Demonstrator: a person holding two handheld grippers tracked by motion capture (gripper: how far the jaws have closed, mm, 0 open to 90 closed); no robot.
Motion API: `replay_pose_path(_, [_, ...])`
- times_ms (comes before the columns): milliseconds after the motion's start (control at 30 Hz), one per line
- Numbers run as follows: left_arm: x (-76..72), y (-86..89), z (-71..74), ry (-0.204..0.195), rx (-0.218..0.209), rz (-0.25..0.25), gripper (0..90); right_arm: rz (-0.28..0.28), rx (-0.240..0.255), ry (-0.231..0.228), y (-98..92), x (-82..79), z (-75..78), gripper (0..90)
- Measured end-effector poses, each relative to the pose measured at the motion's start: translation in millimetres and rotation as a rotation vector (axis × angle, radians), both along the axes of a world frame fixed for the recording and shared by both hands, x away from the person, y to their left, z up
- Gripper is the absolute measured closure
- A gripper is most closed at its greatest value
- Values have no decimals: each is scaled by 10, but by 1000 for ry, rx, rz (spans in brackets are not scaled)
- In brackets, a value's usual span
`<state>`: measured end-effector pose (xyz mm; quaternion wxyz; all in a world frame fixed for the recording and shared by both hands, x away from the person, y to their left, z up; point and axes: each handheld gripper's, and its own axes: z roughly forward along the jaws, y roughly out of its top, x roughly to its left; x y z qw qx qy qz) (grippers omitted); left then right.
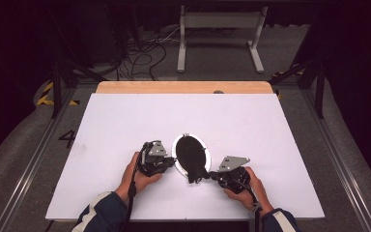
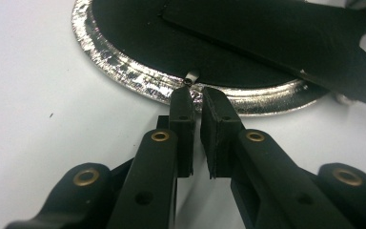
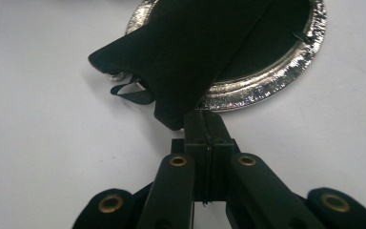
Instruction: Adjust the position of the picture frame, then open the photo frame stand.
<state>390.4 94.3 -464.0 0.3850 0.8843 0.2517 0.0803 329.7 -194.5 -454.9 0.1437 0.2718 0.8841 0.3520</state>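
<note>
An oval silver-rimmed frame (image 1: 176,145) lies back-up on the white table; its black backing carries a black fold-out stand (image 1: 193,169) that sticks out past the near rim. In the left gripper view my left gripper (image 2: 195,93) rests its tips on the frame's rim (image 2: 124,71) beside a small metal tab (image 2: 191,76). Its jaws are nearly closed, with a thin slit between the pads and nothing in it. My right gripper (image 3: 205,119) is shut on the lower corner of the stand (image 3: 186,57). In the high view the left gripper (image 1: 173,162) and the right gripper (image 1: 208,175) flank the frame.
The white table top (image 1: 125,121) spreads wide around the frame, with a wooden strip (image 1: 183,87) along its far edge. A thin black ribbon loop (image 3: 133,95) hangs under the stand. Beyond the table stand a white metal rack (image 1: 220,34) and floor cables (image 1: 142,53).
</note>
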Motion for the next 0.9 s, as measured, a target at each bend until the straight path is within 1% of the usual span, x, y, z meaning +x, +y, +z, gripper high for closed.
replay_pose_path(67, [0,-2,-5,-3,-4,2,831,7,-4,-4,16,-49,-2,900])
replay_pose_path(200, [23,-10,-12,-12,-7,0,830,14,-15,-8,37,-97,2,900])
replay_pose_path(267, [29,-16,-18,-12,-14,0,829,19,-17,-5,41,-102,5,900])
replay_pose_path(333, [40,-17,-20,-20,-12,-7,829,21,-23,-8,47,-108,7,900])
replay_pose_path(567, [59,-28,-20,-25,-10,-18,829,37,-29,-4,55,-108,14,900])
replay_pose_path(833, [57,-36,-18,-27,-5,-10,829,38,-43,-7,77,-124,21,900])
replay_pose_path(900, [58,-54,-19,-34,-4,-10,828,38,-36,-2,71,-125,18,900])
